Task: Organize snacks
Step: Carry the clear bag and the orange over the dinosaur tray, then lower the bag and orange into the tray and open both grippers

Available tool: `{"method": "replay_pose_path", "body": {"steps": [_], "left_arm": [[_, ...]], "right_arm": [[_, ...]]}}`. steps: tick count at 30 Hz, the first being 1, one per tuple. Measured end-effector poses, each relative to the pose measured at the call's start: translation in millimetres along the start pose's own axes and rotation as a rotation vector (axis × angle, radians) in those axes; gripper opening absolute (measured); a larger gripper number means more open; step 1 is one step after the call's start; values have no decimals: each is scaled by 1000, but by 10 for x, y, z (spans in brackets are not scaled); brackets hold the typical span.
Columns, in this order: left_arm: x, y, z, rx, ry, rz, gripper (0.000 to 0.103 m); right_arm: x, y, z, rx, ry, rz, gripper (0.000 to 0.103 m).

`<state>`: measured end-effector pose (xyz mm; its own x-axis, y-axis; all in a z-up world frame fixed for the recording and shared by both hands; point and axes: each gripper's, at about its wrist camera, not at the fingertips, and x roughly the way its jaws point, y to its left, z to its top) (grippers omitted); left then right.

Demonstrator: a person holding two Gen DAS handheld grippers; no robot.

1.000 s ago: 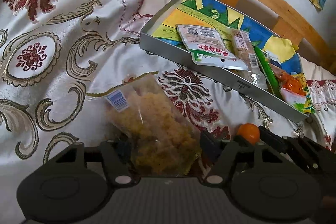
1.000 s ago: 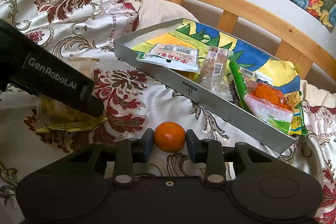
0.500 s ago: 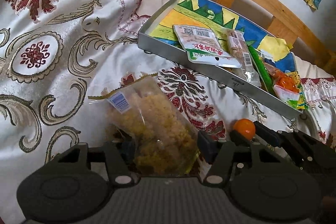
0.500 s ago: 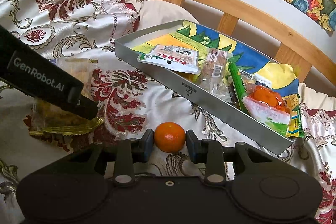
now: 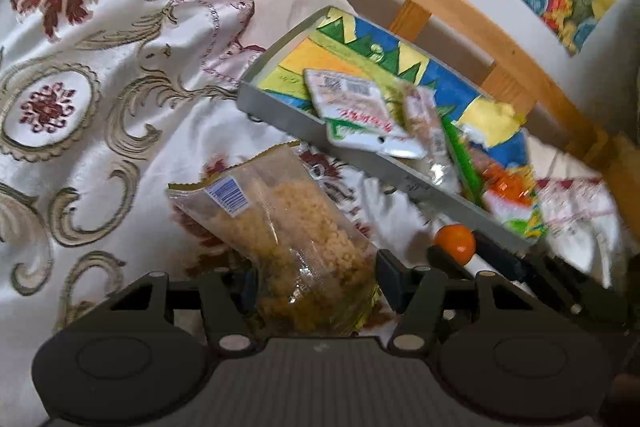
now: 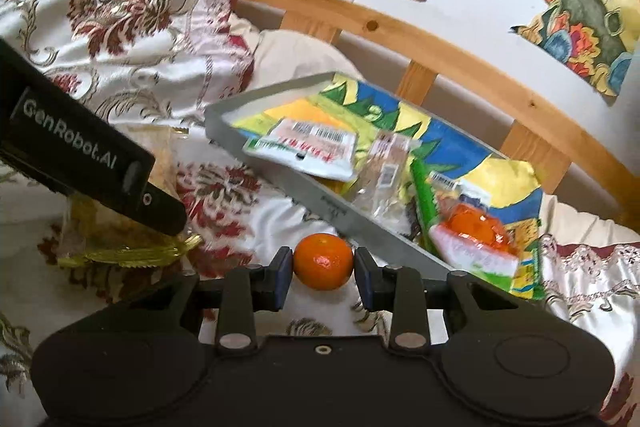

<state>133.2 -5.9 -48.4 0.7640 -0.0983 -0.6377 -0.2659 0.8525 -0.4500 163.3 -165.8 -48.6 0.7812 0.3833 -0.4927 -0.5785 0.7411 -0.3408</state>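
Observation:
My left gripper (image 5: 314,277) is shut on a clear bag of yellow crumbly snack (image 5: 292,235) and holds it off the bedspread. My right gripper (image 6: 323,277) is shut on a small orange (image 6: 323,261), which also shows in the left wrist view (image 5: 455,243). A grey metal tray (image 6: 320,193) lies tilted on the bed ahead of both grippers (image 5: 280,113). It holds a white and green packet (image 6: 308,147), a clear wrapped bar (image 6: 384,167) and an orange jelly pack (image 6: 472,235). The left gripper's body (image 6: 80,155) crosses the right wrist view at left.
The floral bedspread (image 5: 80,107) fills the left and foreground. A pillow (image 6: 132,23) rises at the back left. A wooden headboard rail (image 6: 440,43) runs behind the tray, with painted pictures (image 6: 580,7) on the wall above.
Both grippers have lifted and tilted up, holding their items. The snack bag has come up off the bedspread. The tray now sits lower in both views.

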Motion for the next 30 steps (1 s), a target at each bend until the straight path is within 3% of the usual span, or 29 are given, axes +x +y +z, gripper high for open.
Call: {"method": "replay_pose_path", "body": {"steps": [6, 11, 16, 22, 30], "left_arm": [[-19, -114, 212, -6, -74, -21, 63], [80, -212, 494, -36, -86, -64, 63], [334, -441, 794, 24, -102, -52, 63], [732, -645, 1039, 56, -76, -37, 63], [1075, -737, 1087, 77, -55, 10, 63]], "right_arm": [[6, -120, 56, 22, -47, -34, 35], [102, -329, 142, 58, -93, -82, 35], [228, -525, 189, 105, -92, -93, 36], [382, -620, 224, 125, -90, -83, 36], [509, -652, 200, 137, -50, -65, 36]]}}
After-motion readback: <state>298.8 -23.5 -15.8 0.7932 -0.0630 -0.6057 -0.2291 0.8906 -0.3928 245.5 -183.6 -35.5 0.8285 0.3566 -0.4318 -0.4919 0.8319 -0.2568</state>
